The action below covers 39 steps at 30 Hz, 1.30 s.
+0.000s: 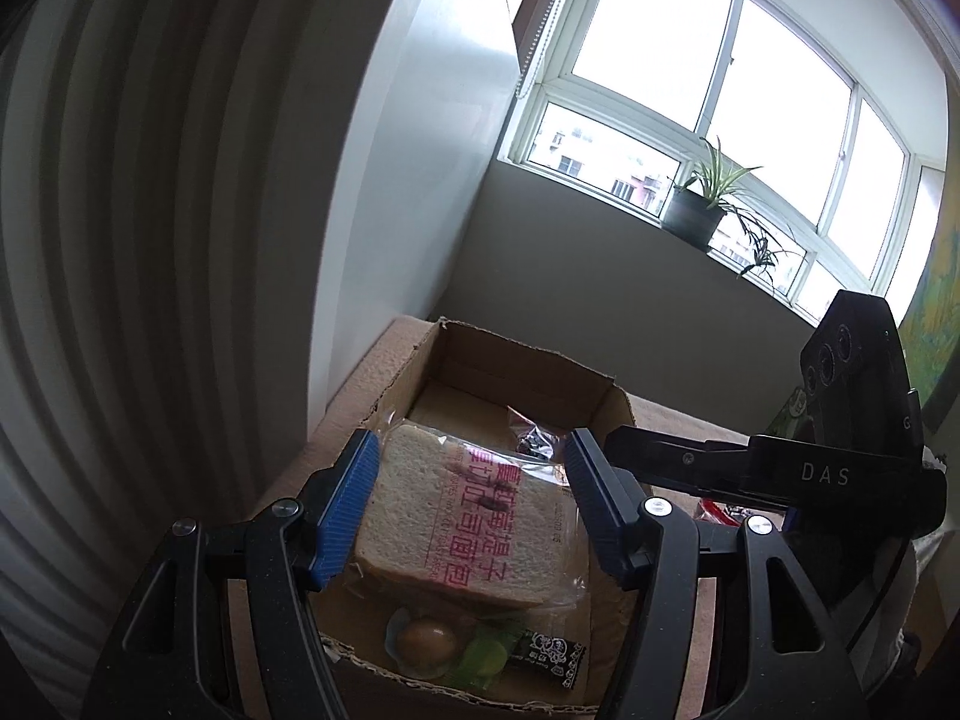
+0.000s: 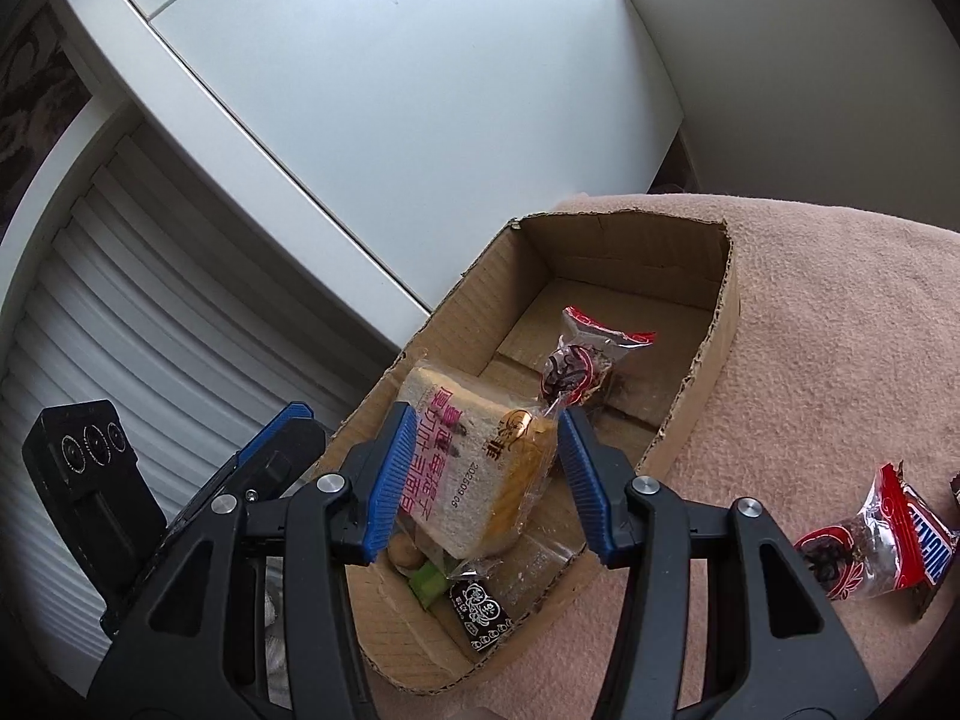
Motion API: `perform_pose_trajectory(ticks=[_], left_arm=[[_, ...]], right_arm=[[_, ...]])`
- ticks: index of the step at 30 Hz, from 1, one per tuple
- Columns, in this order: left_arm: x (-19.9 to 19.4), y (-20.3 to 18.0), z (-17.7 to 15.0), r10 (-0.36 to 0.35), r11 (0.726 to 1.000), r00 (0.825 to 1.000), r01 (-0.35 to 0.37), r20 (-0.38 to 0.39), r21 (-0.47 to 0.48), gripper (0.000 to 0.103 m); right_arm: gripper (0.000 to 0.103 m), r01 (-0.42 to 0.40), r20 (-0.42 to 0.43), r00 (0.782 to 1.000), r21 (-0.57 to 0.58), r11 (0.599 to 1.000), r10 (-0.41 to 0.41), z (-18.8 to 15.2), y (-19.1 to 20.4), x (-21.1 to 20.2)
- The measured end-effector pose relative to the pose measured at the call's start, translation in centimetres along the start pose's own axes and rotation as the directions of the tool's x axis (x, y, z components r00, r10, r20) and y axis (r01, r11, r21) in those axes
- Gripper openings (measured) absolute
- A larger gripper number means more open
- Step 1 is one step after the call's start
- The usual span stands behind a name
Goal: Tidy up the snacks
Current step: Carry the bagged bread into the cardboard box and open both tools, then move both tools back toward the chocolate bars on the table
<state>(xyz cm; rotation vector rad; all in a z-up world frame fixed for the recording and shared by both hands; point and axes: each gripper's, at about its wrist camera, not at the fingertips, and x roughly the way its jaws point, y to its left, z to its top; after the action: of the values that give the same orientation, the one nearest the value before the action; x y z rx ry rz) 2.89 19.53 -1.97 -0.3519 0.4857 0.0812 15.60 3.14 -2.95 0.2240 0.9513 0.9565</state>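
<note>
Right claw (image 2: 486,474) open — only it shows loose snacks (image 2: 864,546).

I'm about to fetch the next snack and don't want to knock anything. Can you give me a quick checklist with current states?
1. Bread packet inside the cardboard box: ok.
2. Right gripper fingers apart, not clamping the bread: ok.
3. Left gripper fingers apart, though whether they touch the wrapper: cannot tell.
4. Free floor at the box's far end: ok.
5. Snacks still outside: red-wrapped packet lies on the pink blanket: not ok.
6. Small sweets under the bread not crushed: cannot tell.
</note>
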Motion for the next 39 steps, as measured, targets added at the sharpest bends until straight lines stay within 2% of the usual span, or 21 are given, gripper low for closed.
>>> perform_pose_trajectory(ticks=[10, 14, 19, 30, 39], left_arm=[[-0.1, -1.6, 0.0, -0.025, 0.999, 1.0, 0.025, 0.0, 0.024, 0.063], [-0.2, -2.9, 0.0, -0.046, 0.998, 0.999, 0.046, 0.0, 0.041, 0.063], [-0.2, -5.0, -0.2, -0.075, 0.995, 0.997, 0.075, -0.01, 0.07, 0.063], [0.3, -10.9, -1.3, -0.157, 0.974, 0.986, 0.164, -0.057, 0.155, 0.063], [2.8, -16.0, -3.7, -0.172, 0.941, 0.972, 0.211, -0.162, 0.266, 0.063]], right_arm=[[0.053, 0.044, 0.033, 0.999, -0.013, 0.999, -0.043, 0.3, -0.4, -2.8], [0.061, 0.057, 0.062, 0.996, 0.0, 0.998, -0.057, 0.4, -1.2, -4.7], [0.061, 0.099, 0.104, 0.99, 0.004, 0.995, -0.099, 0.4, -2.5, -7.3], [0.061, 0.186, 0.164, 0.966, 0.104, 0.977, -0.201, -0.9, -8.9, -13.6], [0.061, 0.249, 0.116, 0.956, 0.158, 0.955, -0.269, -2.7, -13.9, -14.9]])
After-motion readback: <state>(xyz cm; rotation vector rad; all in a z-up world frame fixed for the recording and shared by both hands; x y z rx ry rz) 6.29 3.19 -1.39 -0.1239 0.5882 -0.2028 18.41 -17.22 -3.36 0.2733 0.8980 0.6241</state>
